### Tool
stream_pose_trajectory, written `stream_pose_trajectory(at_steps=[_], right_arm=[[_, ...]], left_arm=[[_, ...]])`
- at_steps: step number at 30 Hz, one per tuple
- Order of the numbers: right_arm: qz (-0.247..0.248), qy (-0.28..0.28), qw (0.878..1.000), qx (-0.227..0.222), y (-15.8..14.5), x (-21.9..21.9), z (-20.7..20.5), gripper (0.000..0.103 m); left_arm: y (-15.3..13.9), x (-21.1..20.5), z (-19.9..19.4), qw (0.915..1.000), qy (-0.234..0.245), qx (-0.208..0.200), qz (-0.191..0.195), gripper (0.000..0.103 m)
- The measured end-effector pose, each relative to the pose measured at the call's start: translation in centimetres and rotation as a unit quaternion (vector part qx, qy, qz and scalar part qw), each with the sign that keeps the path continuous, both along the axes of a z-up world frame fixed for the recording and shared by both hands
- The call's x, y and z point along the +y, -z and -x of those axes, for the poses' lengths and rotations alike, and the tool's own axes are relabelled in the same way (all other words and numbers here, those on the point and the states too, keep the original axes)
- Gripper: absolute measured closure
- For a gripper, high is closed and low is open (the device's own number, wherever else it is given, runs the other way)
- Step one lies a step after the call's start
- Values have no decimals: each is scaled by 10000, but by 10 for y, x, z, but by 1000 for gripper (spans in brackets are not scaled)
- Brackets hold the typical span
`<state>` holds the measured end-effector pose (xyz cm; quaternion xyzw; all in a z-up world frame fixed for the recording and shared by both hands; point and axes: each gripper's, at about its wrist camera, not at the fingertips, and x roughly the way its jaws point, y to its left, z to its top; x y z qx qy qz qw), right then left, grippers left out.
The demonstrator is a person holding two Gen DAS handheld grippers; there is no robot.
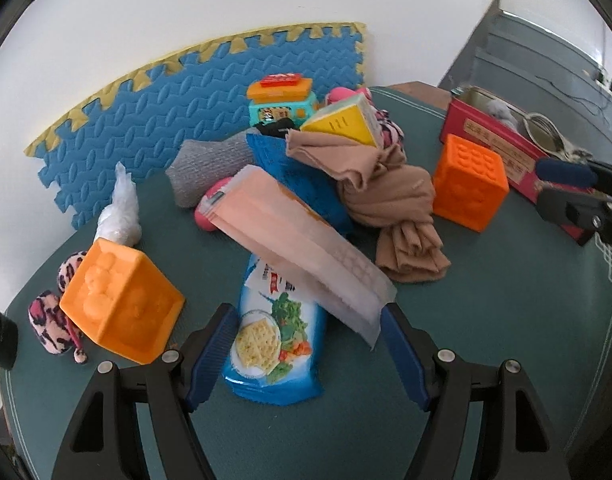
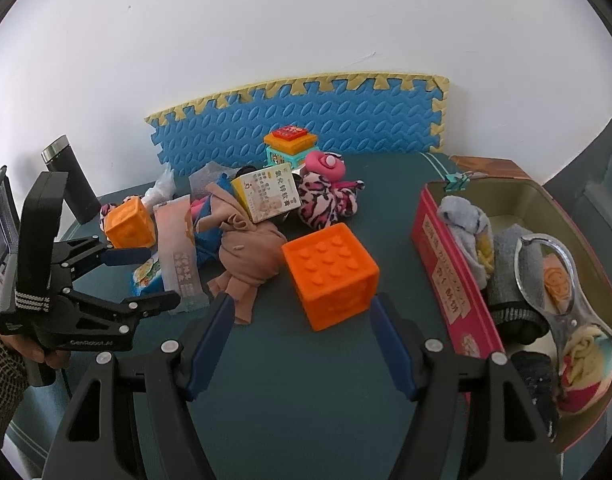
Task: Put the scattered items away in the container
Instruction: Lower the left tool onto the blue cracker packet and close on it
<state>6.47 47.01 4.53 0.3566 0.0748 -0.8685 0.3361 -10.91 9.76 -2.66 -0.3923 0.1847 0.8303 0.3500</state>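
Observation:
My left gripper [image 1: 306, 320] is open low over the green table. A blue cracker packet [image 1: 274, 340] lies between its fingers, and the end of a pink wafer packet [image 1: 298, 248] reaches into the gap; neither is pinched. My right gripper [image 2: 300, 308] is open, with an orange studded cube [image 2: 330, 276] just ahead between its fingertips. The red tin container [image 2: 446, 272] stands to its right, holding socks, rolled cloths and a metal tool. The pile holds a tan cloth [image 2: 250, 256], a yellow box [image 2: 266, 196] and a paler orange cube [image 1: 118, 304].
A blue foam mat [image 1: 210, 96] leans on the wall behind the pile. A toy bus [image 2: 290, 144], a pink leopard plush [image 2: 326, 200], a grey sock [image 1: 210, 168] and a white plastic bag [image 1: 120, 212] lie around. A black flask [image 2: 70, 176] stands far left.

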Motion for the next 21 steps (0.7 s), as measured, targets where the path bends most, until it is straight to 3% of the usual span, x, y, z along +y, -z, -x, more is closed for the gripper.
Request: stream_pose_trajectory(at_steps=[4, 9, 18, 21], right_arm=[[13, -14, 10000, -61, 2, -2, -1, 30], [0, -68, 9999, -80, 3, -7, -3, 30], [-24, -179, 9998, -84, 3, -14, -8, 30], [-28, -212, 9997, -84, 3, -16, -9, 30]], left_arm=[[0, -4, -2, 10000, 3, -53, -59, 39], [-1, -9, -4, 9998, 6, -120, -132, 62], [-1, -10, -12, 9997, -33, -153, -162, 62], [1, -8, -7, 9994, -144, -261, -193, 55]])
